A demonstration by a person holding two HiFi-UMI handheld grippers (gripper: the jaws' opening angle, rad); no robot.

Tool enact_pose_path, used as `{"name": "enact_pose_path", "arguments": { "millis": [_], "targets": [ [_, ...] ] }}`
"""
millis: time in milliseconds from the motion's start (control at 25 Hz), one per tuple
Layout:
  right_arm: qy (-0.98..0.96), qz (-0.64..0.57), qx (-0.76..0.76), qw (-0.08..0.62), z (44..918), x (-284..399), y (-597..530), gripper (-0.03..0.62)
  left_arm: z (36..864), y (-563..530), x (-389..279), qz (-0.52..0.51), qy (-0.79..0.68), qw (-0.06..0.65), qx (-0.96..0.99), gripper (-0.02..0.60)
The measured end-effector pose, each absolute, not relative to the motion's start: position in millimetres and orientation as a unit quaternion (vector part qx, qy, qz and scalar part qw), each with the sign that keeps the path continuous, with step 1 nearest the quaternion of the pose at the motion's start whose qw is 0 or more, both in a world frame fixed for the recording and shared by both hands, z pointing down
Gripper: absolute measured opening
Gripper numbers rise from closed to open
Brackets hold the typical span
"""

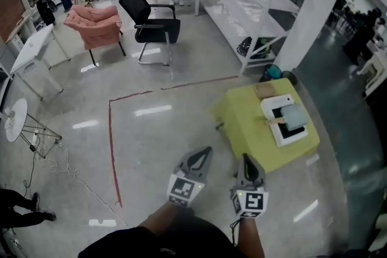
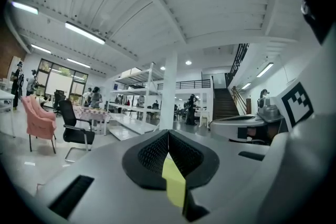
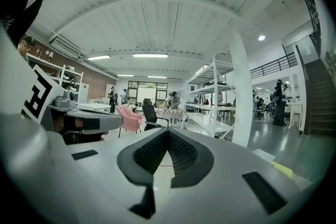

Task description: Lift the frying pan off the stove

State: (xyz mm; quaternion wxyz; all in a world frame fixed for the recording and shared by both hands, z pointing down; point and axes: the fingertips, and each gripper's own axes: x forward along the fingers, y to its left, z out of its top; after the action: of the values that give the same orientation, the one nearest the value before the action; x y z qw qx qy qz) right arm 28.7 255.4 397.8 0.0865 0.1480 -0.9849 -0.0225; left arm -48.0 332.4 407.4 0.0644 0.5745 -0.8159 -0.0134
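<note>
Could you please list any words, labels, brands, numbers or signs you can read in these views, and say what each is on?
No readable text in any view.
Left gripper, marker cube: black-and-white square pattern only, no letters.
Right gripper, its marker cube: the same.
White stove on the yellow table: any print is too small to read.

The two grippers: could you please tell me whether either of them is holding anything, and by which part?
Nothing is held. The left gripper and the right gripper both have their jaws shut together, with nothing between them.
</note>
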Motion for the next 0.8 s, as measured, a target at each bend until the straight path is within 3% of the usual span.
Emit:
{"name": "enact_pose_path", "arguments": {
  "millis": [360, 800],
  "targets": [
    [-0.984, -0.009, 0.157, 0.088, 414, -35, 247, 0.016, 416, 332, -121, -0.001, -0.812, 0.072, 0.58, 0.043],
    [-0.979, 0.006, 0.178, 0.101, 435, -51, 205, 0.017, 439, 295, -142, 0.001, -0.8, 0.097, 0.591, 0.043]
  ]
}}
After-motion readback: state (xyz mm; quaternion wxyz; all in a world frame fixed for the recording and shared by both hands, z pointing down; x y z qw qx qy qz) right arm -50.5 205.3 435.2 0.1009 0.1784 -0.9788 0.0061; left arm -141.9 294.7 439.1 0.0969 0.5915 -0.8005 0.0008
